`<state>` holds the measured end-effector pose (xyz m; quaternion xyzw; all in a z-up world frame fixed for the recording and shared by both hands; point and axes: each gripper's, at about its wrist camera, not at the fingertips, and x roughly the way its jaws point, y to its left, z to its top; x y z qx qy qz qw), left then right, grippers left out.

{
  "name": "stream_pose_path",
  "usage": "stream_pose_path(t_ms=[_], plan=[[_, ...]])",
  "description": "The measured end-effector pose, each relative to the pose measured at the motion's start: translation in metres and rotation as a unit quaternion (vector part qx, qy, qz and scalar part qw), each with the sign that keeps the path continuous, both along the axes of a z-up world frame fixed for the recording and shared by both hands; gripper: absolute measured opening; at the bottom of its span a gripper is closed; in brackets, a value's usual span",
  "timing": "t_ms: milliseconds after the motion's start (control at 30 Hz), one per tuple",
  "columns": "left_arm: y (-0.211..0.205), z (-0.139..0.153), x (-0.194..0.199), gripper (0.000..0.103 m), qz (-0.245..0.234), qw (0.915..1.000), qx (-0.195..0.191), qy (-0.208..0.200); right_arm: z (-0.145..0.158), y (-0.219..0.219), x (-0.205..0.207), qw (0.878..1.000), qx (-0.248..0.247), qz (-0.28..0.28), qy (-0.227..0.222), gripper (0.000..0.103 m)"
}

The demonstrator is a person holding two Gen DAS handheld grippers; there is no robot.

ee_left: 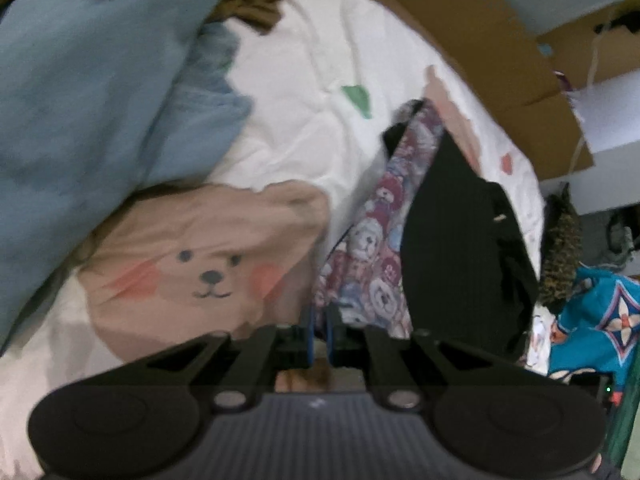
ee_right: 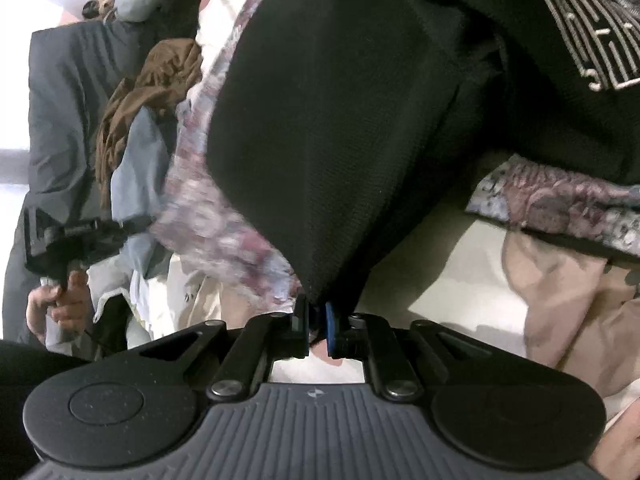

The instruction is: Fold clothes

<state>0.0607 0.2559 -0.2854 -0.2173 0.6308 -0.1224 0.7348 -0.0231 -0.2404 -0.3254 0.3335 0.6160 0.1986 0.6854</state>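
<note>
While the left wrist view showed a white bear-print sheet [ee_left: 304, 92] and a blue garment [ee_left: 88, 92] beyond the left gripper [ee_left: 319, 326], only the right wrist view showed the person's hand [ee_right: 60, 304] on that gripper's handle. The garment [ee_right: 320, 132] was black ribbed knit with a printed bear-pattern lining [ee_left: 372, 248], draped in a taut cone. Both tools were nearly closed: the left gripper pinched the lining edge, the right gripper [ee_right: 317, 322] pinched the black corner directly ahead of it.
</note>
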Motion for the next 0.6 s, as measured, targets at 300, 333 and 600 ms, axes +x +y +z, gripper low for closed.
stream_pose_path(t_ms=[300,333,600], plan=[[0.005,0.008,0.026,0.023,0.01,0.9996,0.024,-0.014,0.034,-0.033,0.022,0.997,-0.053,-0.042,-0.048,0.033],[0.001,0.01,0.031,0.026,0.006,0.9995,0.027,-0.018,0.038,-0.038,0.026,0.996,-0.065,-0.046,-0.048,0.033],[-0.034,0.044,0.081,0.038,-0.028,0.9968,0.053,-0.052,0.099,-0.071,0.068,0.984,-0.142,-0.058,-0.087,0.033]])
